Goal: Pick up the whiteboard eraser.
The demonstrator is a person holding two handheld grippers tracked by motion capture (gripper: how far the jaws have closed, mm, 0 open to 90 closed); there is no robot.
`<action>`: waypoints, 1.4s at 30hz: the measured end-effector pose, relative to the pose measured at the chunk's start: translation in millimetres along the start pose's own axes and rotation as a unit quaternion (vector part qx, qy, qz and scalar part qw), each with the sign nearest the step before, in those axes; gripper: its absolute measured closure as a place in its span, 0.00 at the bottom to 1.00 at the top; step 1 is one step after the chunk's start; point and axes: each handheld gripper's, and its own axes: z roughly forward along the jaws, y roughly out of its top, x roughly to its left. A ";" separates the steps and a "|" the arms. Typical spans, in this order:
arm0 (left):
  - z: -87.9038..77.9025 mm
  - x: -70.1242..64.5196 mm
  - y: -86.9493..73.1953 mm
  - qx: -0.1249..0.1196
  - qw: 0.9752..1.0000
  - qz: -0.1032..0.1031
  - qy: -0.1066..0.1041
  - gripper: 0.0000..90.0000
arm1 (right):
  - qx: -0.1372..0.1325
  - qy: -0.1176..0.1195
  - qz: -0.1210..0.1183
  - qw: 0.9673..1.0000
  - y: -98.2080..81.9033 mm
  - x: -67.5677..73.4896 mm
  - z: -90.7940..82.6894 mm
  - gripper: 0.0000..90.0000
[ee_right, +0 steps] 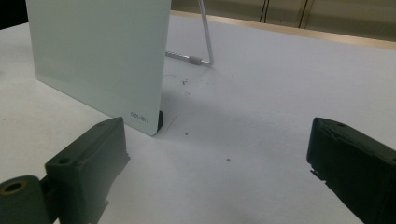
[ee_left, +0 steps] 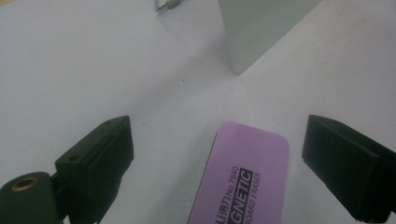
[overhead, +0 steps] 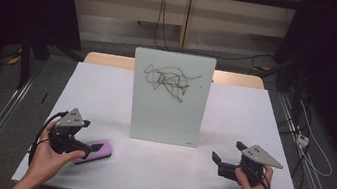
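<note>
Lower left of the high view: we see the left gripper, jaws spread, straddling the purple eraser, whose long axis points toward the scribbled whiteboard; the right gripper, lower right, hangs released, far from it.

Bright tabletop, dark surroundings, soft close-ups

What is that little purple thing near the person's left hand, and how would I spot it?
Start at the upright whiteboard with black scribbles, standing mid-table. Look toward the near left corner, where the left gripper sits with its jaws open. Between those jaws lies a flat purple board eraser, the one coloured item on the white surface, with black lettering printed on top.
</note>
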 end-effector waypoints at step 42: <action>22.6 2.8 -4.8 0.168 0.981 0.061 -0.078 0.41 | 0.010 0.010 -0.013 1.000 1.8 6.8 6.1 0.06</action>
